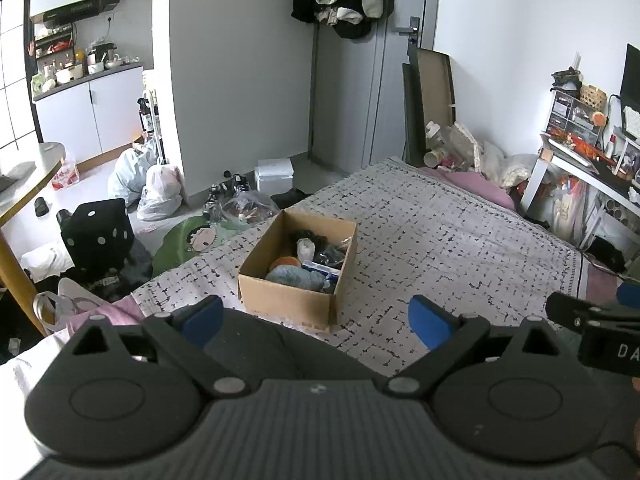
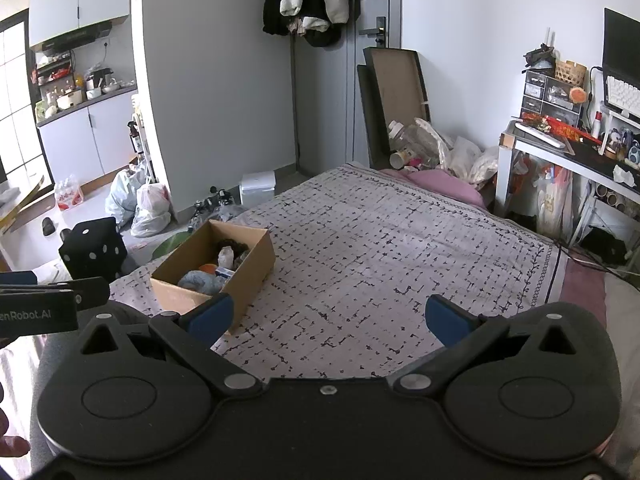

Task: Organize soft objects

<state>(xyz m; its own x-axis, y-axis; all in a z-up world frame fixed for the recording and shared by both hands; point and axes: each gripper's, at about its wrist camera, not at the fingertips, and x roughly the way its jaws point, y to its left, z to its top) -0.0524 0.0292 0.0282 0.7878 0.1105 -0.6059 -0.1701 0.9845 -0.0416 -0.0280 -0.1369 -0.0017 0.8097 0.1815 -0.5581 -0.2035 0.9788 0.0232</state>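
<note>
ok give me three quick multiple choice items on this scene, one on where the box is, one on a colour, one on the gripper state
1. Where does the cardboard box sit?
A. on the floor
B. on the bed
C. on the desk

2. What colour are the hand-held gripper finger pads?
A. blue
B. red
C. yellow

3. How do both hand-held grippers stand?
A. shut on a toy
B. shut on nothing
C. open

Key: 1 B, the box rests on the patterned bedspread. 2 A, blue pads show in both views. 3 C, the left hand-held gripper and the right hand-held gripper have fingers spread wide around nothing.
</note>
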